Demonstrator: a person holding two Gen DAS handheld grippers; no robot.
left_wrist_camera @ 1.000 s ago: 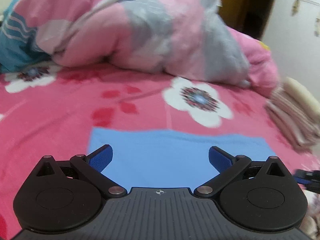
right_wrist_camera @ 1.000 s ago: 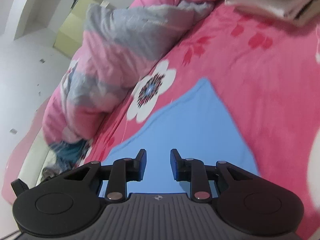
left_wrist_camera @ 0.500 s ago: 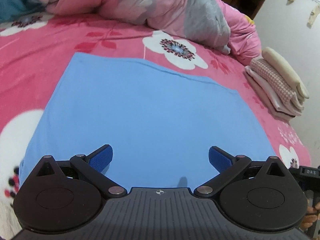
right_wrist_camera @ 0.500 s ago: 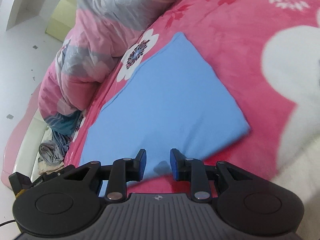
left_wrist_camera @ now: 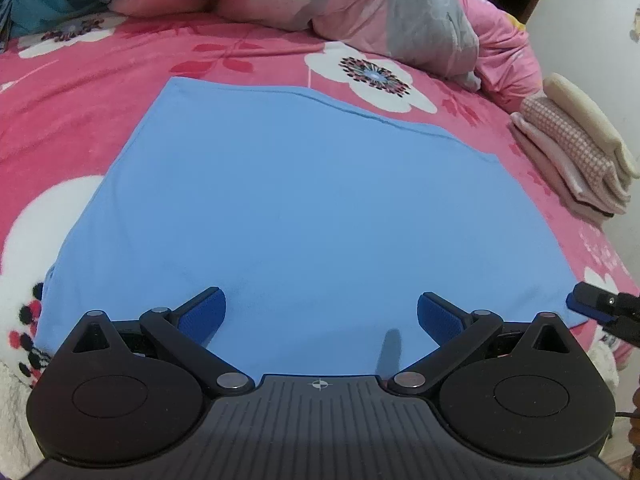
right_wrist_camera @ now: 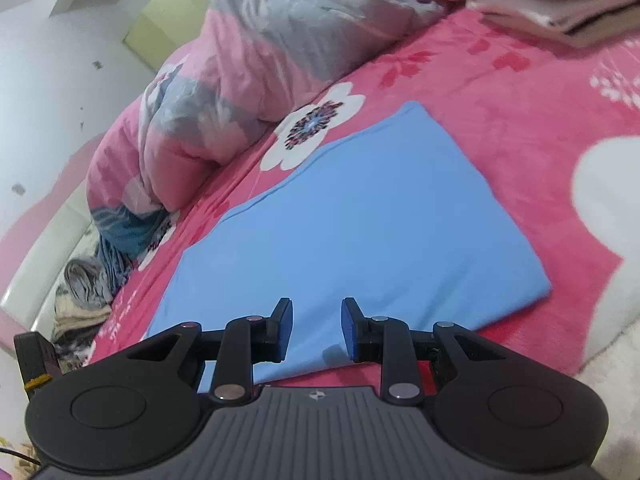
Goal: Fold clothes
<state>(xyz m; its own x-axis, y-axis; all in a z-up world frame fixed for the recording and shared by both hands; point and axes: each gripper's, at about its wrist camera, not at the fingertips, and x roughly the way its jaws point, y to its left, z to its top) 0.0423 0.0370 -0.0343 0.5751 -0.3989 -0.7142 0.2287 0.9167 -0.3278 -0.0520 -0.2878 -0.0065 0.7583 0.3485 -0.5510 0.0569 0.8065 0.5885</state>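
Note:
A light blue garment [left_wrist_camera: 304, 208] lies flat on the pink flowered bedspread [left_wrist_camera: 80, 92], folded into a rectangle. My left gripper [left_wrist_camera: 320, 312] hovers over its near edge, wide open with nothing between the blue pads. In the right wrist view the same blue garment [right_wrist_camera: 360, 224] stretches away from my right gripper [right_wrist_camera: 316, 328], which hangs above the near edge with its jaws partly open and empty. The right gripper's fingertip [left_wrist_camera: 588, 304] shows at the garment's near right corner in the left wrist view.
A bunched pink and grey quilt [left_wrist_camera: 320, 4] lies along the far side of the bed. A stack of folded clothes [left_wrist_camera: 572, 160] sits at the right edge. Loose clothes [right_wrist_camera: 84, 292] lie at the bed's left end.
Both grippers have risen and tilted down, so the whole blue garment is in view. The right gripper's view has swung back lower toward the garment's near edge.

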